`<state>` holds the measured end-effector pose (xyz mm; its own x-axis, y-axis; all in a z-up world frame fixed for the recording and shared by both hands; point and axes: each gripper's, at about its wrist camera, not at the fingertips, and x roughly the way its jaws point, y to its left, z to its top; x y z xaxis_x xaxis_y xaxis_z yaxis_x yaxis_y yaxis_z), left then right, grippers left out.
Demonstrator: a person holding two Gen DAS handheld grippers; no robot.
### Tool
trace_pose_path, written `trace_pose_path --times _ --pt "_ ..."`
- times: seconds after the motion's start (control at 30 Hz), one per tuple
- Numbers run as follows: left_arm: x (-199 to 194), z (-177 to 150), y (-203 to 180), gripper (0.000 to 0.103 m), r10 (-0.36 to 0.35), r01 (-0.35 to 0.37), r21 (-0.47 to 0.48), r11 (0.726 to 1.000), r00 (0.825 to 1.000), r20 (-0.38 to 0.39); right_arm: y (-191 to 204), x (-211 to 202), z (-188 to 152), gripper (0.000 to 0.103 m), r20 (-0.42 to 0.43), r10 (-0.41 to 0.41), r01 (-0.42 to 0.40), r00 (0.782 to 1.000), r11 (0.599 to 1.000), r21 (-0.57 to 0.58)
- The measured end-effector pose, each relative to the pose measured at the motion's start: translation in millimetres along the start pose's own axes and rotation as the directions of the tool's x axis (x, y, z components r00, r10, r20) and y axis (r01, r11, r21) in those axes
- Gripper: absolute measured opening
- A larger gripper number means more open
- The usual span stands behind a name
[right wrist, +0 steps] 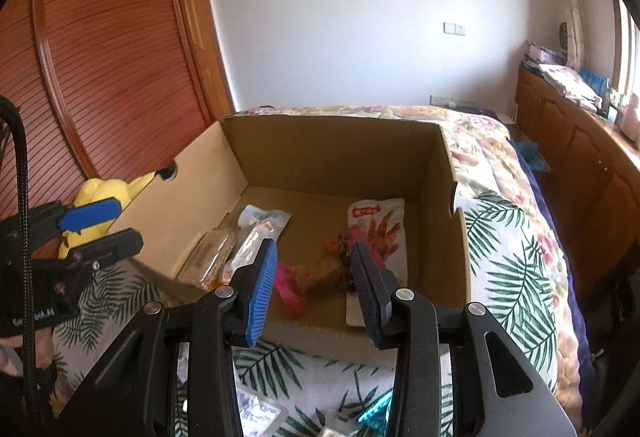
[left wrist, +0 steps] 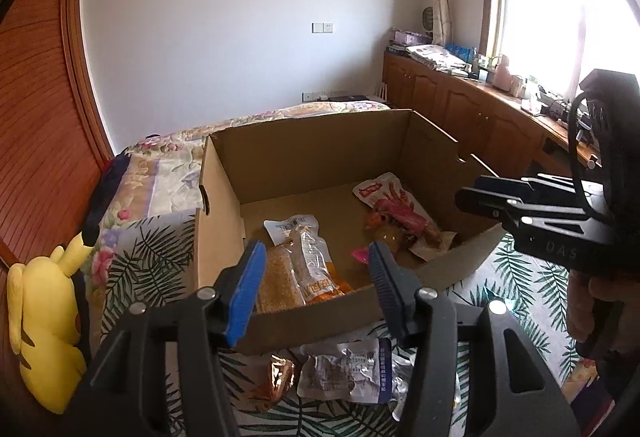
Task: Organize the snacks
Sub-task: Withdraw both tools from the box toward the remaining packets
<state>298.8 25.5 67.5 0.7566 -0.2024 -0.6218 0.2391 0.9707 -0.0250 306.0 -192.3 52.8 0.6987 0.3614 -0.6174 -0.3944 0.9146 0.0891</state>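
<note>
Both grippers hang over the near edge of the cardboard box (left wrist: 312,145), which sits open on the bed (right wrist: 516,249) with its leaf-print cover. The left gripper (left wrist: 316,277) has its fingers (left wrist: 246,289) parted, nothing between them; they frame the near wall of the box and the packets behind it. The right gripper (right wrist: 314,287) has its fingers (right wrist: 262,289) apart as well and grips nothing; it too is above the near rim.

Inside the box, on the left, a clear packet with a white label (left wrist: 298,237) lies beside a packet of golden-brown bars (left wrist: 278,281), the two touching. On the right side, a white pouch with red print (left wrist: 380,191) lies flat on the box floor, and a jumble of red, orange and brown snacks (left wrist: 400,227) rests on its near end. A pink wrapper (right wrist: 290,291) lies just in front of that pile.

Outside the box, on the bed cover just before the near wall, lies a silver foil packet (left wrist: 348,369), with a shiny copper-coloured wrapper (left wrist: 280,377) just beside it. A yellow plush toy (left wrist: 44,321) leans at the left edge of the bed, against the wooden wardrobe (right wrist: 100,49).
</note>
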Motion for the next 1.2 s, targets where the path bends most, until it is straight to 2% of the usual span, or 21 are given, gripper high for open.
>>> trace_pose_path --times 0.43,0.67,0.87,1.2 --pt "-28.2 -15.1 -21.7 0.055 -0.06 0.058 0.032 0.998 0.998 0.037 13.6 -47.7 -22.1 0.039 0.062 0.044 -0.04 0.997 0.996 -0.075" --pt "-46.2 -22.9 -37.2 0.056 -0.108 0.105 0.053 0.993 0.993 0.057 16.7 -63.9 -39.0 0.039 0.068 0.067 -0.061 0.995 0.993 -0.098" --pt "-52.4 -37.5 -48.3 0.057 -0.116 0.111 0.081 0.991 0.992 0.055 14.0 -60.1 -62.9 0.04 0.039 0.066 -0.062 0.997 0.993 -0.096" --pt "-36.7 -70.6 -53.7 0.057 -0.115 0.115 0.091 0.989 0.993 -0.004 -0.3 -33.6 -104.2 0.043 -0.048 0.051 -0.054 0.998 0.996 -0.069"
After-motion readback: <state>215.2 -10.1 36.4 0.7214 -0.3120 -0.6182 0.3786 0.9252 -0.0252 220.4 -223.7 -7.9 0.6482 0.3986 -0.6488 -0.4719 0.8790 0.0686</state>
